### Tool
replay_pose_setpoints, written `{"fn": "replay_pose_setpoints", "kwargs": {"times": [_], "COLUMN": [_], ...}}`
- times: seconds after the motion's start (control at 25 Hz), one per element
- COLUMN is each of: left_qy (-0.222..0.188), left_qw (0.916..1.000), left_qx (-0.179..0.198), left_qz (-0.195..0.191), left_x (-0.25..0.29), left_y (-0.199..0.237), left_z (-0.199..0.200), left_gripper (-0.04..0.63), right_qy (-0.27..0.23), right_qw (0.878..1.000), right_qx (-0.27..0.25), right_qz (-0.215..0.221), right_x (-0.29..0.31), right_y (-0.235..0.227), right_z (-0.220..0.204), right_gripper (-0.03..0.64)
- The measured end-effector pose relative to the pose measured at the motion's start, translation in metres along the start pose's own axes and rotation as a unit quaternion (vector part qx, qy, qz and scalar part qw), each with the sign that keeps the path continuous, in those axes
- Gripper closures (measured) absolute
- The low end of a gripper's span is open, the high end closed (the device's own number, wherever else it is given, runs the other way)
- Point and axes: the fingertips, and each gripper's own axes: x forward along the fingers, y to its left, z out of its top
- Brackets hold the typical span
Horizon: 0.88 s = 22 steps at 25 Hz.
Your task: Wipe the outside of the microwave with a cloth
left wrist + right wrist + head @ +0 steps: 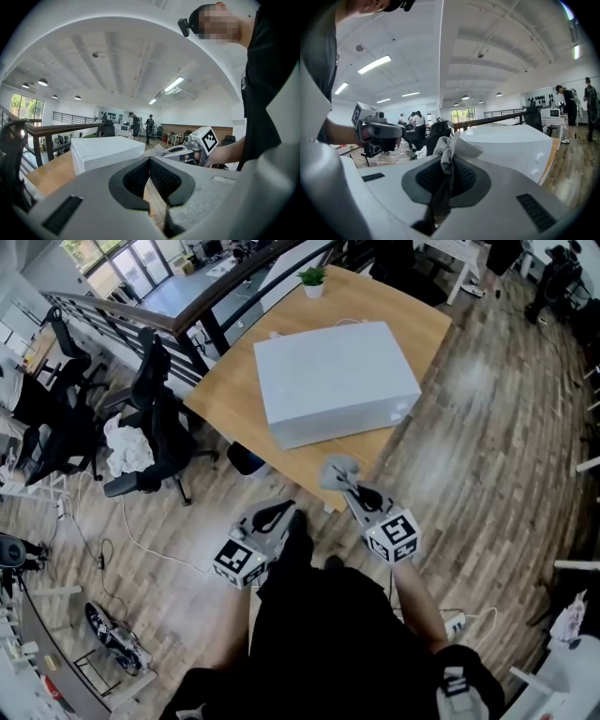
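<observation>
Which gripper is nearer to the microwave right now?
Right. The right gripper, shut on the cloth, is at the table edge just short of the microwave front; the left gripper hangs farther back, off the table, over the floor.

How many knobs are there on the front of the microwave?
2. Both are on the microwave, on its front face near one end: the upper knob sits just above the lower knob. Its far sides are hidden.

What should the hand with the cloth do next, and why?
Probably move the right gripper forward until the cloth touches the microwave on its near side. The fingers are shut on the cloth, but it hangs short of the microwave, touching nothing.
</observation>
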Motion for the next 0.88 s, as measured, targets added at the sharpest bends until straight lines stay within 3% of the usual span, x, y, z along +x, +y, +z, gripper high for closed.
{"fn": "replay_pose_setpoints", "kwargs": {"times": [0.24, 0.44, 0.64, 0.88], "left_qy": [0.003, 0.01, -0.001, -0.008], "left_qw": [0.9999, 0.9997, 0.9993, 0.9985], "left_qx": [-0.007, -0.012, -0.012, -0.004], "left_qz": [-0.009, -0.019, -0.035, -0.053], "left_x": [0.008, 0.014, 0.02, 0.023], "left_y": [0.063, 0.117, 0.153, 0.184], "left_z": [0.009, 0.014, 0.019, 0.029], "left_gripper": [0.592, 0.594, 0.593, 0.594], "right_qy": [0.004, 0.055, 0.083, 0.118], "right_qw": [1.0, 0.998, 0.996, 0.99], "right_qx": [-0.012, -0.003, -0.006, -0.013], "right_qz": [-0.012, -0.025, -0.033, -0.073], "right_x": [0.063, 0.12, 0.163, 0.2], "right_y": [-0.02, -0.034, -0.042, -0.06], "right_z": [0.019, 0.029, 0.035, 0.042], "right_gripper": [0.594, 0.593, 0.592, 0.584]}}
